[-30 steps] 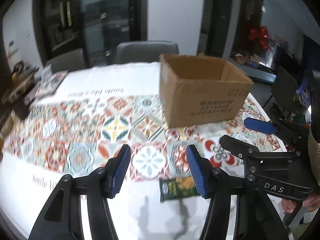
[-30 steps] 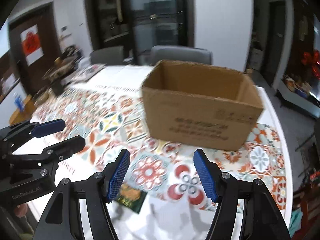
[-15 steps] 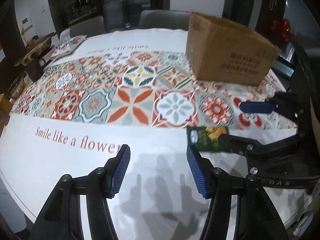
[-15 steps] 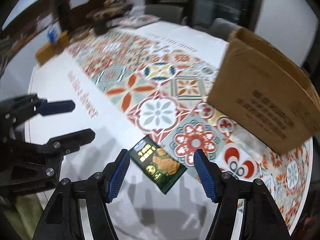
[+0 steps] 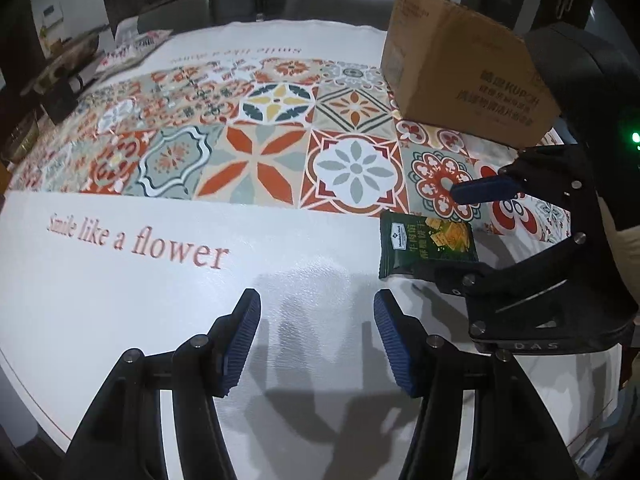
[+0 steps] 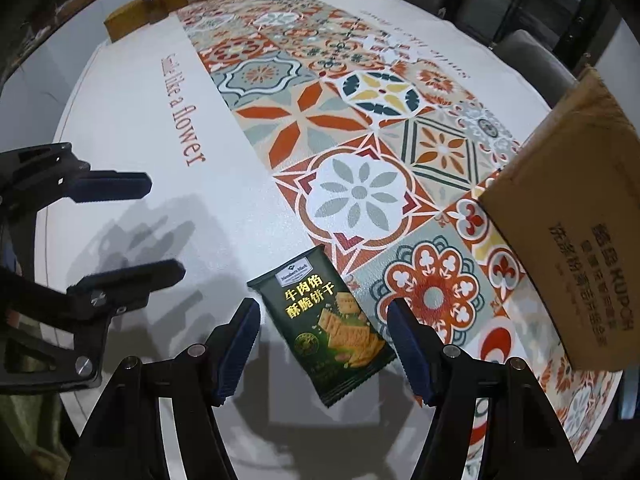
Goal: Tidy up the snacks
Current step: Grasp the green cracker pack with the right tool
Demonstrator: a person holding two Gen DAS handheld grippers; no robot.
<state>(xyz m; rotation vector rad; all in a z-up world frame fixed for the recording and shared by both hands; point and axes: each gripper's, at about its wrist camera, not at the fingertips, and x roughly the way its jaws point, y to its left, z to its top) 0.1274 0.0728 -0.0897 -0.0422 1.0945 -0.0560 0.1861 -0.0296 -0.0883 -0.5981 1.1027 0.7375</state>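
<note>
Right gripper (image 6: 322, 342) is hovering low over the table (image 6: 132, 120), jaws spread wide and holding nothing. The green cracker packet (image 6: 326, 326) is lying flat on the white border of the patterned tablecloth (image 6: 352, 196), between the two blue pads but touching neither, as far as I can tell. Packet is sitting askew to the jaws, one corner pointing toward the tiled pattern.

Left gripper (image 5: 316, 334) is standing off to the side over bare white cloth, jaws also wide apart and empty. From its camera the packet (image 5: 426, 246) is showing partly behind the right gripper's lower finger.

Cardboard box (image 6: 576, 248) is resting on the cloth near the packet, not touching it; its opening is not visible from here.

Handling judgement: packet looks light, thin, glossy film, so likely slippery and crinkly, with brittle crackers inside. Best purchase is probably across the short width, near the middle, closing gently; a hard squeeze risks crushing the contents.
</note>
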